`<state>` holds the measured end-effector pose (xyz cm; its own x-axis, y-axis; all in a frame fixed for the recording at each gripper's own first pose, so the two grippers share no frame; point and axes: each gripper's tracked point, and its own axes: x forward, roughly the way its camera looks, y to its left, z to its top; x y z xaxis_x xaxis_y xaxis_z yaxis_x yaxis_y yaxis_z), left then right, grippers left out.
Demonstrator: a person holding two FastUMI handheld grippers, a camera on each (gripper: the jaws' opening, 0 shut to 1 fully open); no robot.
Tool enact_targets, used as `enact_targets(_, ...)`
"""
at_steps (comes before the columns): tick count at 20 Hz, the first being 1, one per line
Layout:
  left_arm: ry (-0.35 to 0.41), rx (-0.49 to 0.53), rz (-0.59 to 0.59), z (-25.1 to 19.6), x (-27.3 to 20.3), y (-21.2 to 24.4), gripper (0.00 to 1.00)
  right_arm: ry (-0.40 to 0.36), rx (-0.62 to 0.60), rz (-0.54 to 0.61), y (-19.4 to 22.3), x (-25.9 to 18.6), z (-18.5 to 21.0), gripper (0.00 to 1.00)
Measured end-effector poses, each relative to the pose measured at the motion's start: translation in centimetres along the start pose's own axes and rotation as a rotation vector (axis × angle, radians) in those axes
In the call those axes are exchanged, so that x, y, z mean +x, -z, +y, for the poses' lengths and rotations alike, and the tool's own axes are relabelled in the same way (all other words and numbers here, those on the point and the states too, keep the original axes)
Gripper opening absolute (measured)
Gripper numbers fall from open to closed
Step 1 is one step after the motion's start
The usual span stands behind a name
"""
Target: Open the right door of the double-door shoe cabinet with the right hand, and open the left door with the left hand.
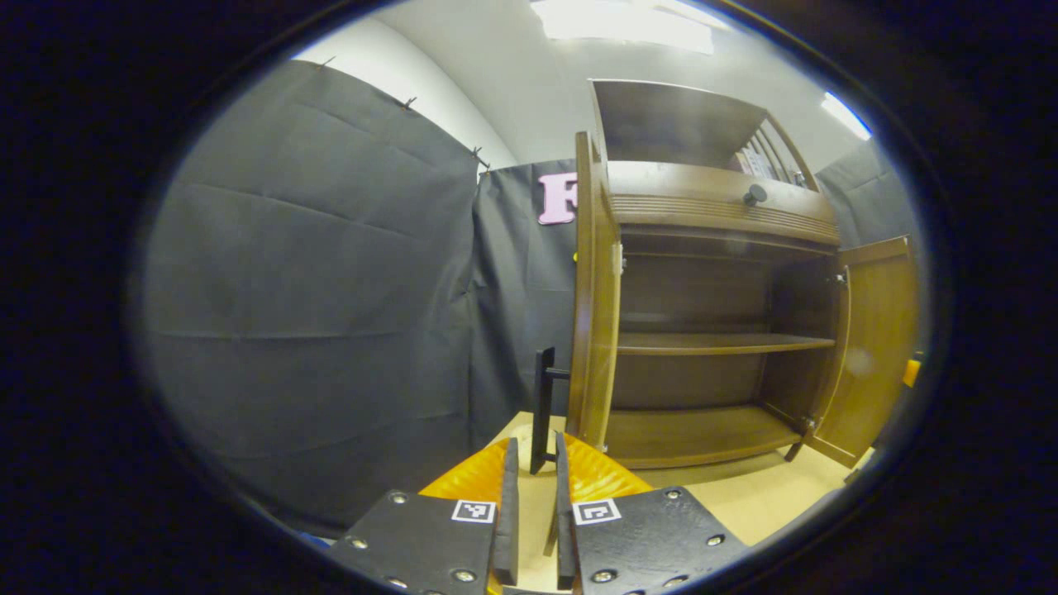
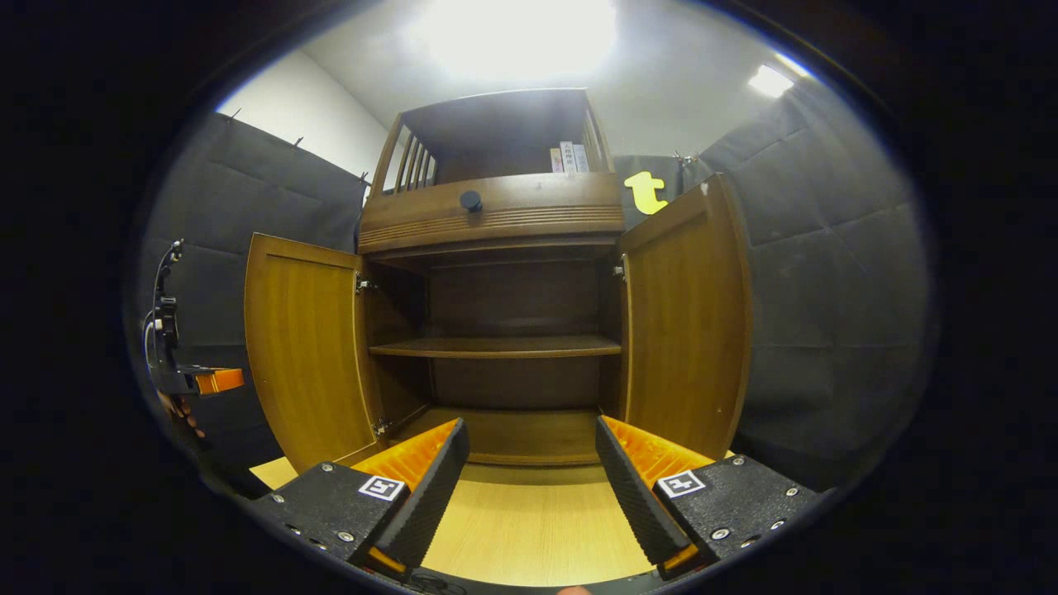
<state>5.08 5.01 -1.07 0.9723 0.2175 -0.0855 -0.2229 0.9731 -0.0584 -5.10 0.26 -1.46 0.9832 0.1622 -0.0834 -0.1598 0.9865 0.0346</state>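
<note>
Cabinet doors stand open; left gripper nearly closed around handle, right gripper open.

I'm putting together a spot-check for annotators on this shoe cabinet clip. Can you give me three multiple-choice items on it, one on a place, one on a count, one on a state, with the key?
1. Where does the round knob sit?
A. on the drawer front above the doors
B. on the bottom shelf
C. on the right door

2. How many doors stand open?
A. none
B. one
C. two

3. How does the right gripper stand?
A. shut on a handle
B. open, holding nothing
C. shut on the shelf

Key: 1 A, the knob is on the band above the open compartment. 2 C, the left door and the right door both swing out from the shoe cabinet. 3 B, its fingers are spread wide with only the floor between them.
</note>
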Motion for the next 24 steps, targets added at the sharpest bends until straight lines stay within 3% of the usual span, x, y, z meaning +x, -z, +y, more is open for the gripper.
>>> enact_targets(11,0.142,0.05,-0.01,-8.6,-10.5,-1.3,0.24,0.027,0.01,-0.027,-0.8,-5.4,-1.8,0.95)
enact_targets(15,0.159,0.057,-0.001,-10.3,-12.4,-0.7,0.24,0.033,-0.001,-0.037,-0.7,-6.8,-1.8,0.95)
enact_targets(16,0.162,0.069,0.007,-10.6,-12.8,-0.3,0.19,0.029,0.001,-0.035,-0.6,-7.0,-1.7,0.95)
enact_targets(17,0.162,0.079,0.013,-10.8,-13.1,-0.2,0.24,0.027,0.003,-0.03,-0.4,-7.3,-1.5,0.95)
enact_targets(18,0.16,0.085,0.017,-10.9,-13.4,0.1,0.19,0.022,0.008,-0.024,-0.2,-7.6,-1.4,0.95)
enact_targets(24,0.12,0.081,0.014,-10.2,-14.5,-0.1,0.58,0.008,0.018,-0.022,-0.3,-8.1,-1.1,0.95)
